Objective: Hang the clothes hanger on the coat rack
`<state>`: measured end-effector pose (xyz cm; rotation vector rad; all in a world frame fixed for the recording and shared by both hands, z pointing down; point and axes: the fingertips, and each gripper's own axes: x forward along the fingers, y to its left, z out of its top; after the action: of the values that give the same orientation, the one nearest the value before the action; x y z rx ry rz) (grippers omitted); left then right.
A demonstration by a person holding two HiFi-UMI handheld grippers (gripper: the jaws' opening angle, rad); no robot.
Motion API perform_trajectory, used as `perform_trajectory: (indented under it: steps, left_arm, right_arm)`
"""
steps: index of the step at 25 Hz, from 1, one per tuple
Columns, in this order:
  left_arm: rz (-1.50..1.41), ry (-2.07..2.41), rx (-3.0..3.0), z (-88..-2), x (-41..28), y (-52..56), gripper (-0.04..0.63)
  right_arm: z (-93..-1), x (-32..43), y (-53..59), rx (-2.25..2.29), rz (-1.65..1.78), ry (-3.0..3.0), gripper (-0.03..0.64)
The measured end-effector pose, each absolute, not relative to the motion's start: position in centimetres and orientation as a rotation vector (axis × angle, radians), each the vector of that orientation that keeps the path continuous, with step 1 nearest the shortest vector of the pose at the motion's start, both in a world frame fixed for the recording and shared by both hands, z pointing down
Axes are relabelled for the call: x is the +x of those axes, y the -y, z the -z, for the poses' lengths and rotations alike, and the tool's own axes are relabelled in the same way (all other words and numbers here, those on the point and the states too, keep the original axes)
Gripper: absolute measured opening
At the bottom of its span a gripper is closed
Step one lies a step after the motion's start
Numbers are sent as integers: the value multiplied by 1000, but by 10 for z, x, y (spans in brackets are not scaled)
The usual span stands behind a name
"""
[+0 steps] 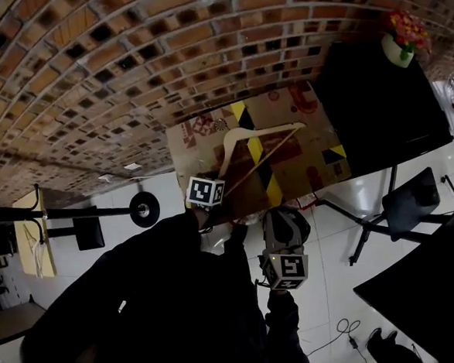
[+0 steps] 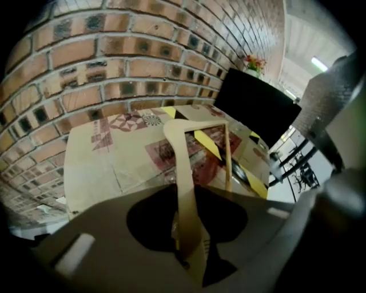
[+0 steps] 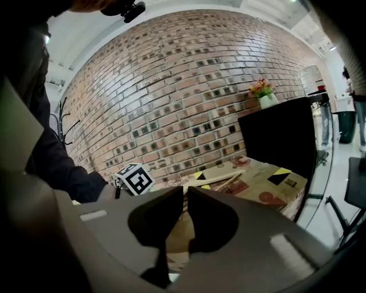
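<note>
A pale wooden clothes hanger (image 1: 258,143) lies on a printed cardboard box (image 1: 198,145) against the brick wall. My left gripper (image 1: 227,185) reaches down to the hanger's near end. In the left gripper view one hanger arm (image 2: 183,166) runs straight between the jaws, and the left gripper (image 2: 191,232) is shut on it. My right gripper (image 1: 276,213) hovers to the right of the box's near edge. Its jaws (image 3: 186,209) are shut with nothing between them, pointing toward the hanger (image 3: 220,178). A black coat rack (image 3: 61,121) stands by the wall at the left.
A black table (image 1: 380,102) with a pot of flowers (image 1: 400,40) stands right of the box. A dark chair (image 1: 410,202) sits on the white floor beyond it. The rack's round base (image 1: 144,208) and pole lie left of the box. A cable (image 1: 343,330) trails on the floor.
</note>
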<state>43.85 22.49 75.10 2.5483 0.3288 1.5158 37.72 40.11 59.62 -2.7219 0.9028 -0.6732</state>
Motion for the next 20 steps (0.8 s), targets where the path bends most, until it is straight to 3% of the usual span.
perform_trajectory:
  steps: [9, 20]
  left_arm:
    - [-1314, -403, 2782, -677, 411, -169, 101]
    - [-1043, 29, 2924, -593, 265, -36, 101]
  right_arm:
    - [-595, 406, -354, -2695, 665, -1169, 31]
    - [-572, 391, -202, -2507, 620, -1725, 31]
